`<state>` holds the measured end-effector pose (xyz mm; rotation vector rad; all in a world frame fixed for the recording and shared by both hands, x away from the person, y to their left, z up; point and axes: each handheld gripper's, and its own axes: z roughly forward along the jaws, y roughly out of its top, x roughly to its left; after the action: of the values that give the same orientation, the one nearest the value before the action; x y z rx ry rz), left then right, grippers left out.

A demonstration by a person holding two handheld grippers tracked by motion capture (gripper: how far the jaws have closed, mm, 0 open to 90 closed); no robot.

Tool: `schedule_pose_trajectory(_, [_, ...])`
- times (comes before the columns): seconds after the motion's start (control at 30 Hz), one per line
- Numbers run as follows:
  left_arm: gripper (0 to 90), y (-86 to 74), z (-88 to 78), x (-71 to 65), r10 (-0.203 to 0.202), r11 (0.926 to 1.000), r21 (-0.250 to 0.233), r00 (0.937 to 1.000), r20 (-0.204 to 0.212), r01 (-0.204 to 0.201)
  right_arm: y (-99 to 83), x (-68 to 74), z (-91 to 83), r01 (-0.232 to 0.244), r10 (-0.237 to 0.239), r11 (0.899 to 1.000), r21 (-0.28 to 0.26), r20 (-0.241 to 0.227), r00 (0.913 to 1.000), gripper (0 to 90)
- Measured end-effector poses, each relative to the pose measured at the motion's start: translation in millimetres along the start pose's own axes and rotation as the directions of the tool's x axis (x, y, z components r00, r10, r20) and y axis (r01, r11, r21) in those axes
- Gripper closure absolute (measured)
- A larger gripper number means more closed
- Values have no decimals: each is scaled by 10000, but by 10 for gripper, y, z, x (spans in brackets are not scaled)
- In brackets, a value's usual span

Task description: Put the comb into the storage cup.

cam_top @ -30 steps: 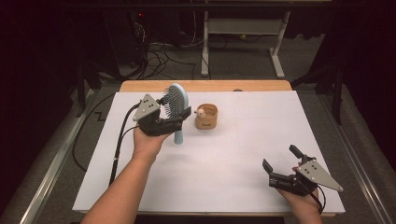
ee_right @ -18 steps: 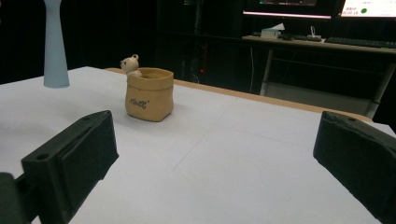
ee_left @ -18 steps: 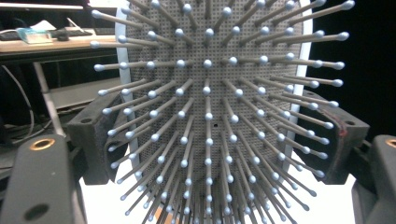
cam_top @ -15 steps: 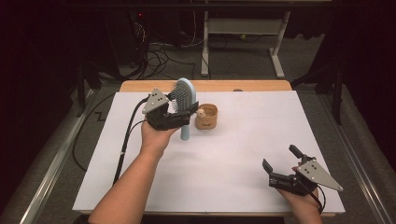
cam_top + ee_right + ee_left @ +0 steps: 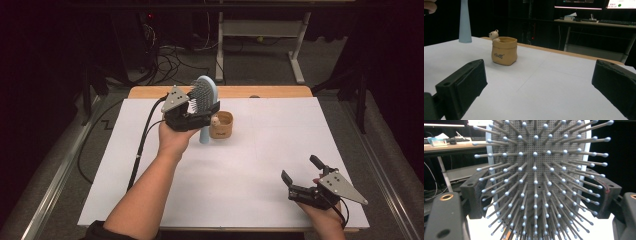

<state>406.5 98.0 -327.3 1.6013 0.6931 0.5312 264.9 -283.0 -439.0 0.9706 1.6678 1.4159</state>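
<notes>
While the hairbrush (image 5: 204, 97) is seen whole from above, upright with its handle end at the white table cover (image 5: 240, 165), its bristled face is shown close in the left gripper view, clamped at the sides by the left gripper (image 5: 192, 117). At three o'clock a small bear pot (image 5: 221, 125) stands just beside. The right gripper (image 5: 300, 177), at five o'clock, is held wide and empty.

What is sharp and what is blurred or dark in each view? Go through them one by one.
High view: the white table is evenly lit, its surroundings nearly black. Left gripper view: the hairbrush sits very close, its middle bristles crisp and the lowest ones soft, with the fingers dim. Right gripper view: the pot is fairly sharp, the near fingers blurred, and monitors glare at top right.
</notes>
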Motion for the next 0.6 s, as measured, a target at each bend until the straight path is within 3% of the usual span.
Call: schedule_pose_trajectory(0.6, [206, 136, 240, -17, -56, 9999, -111, 10000, 66, 57, 0, -4, -2, -28, 28, 10000, -36, 16, 10000, 1])
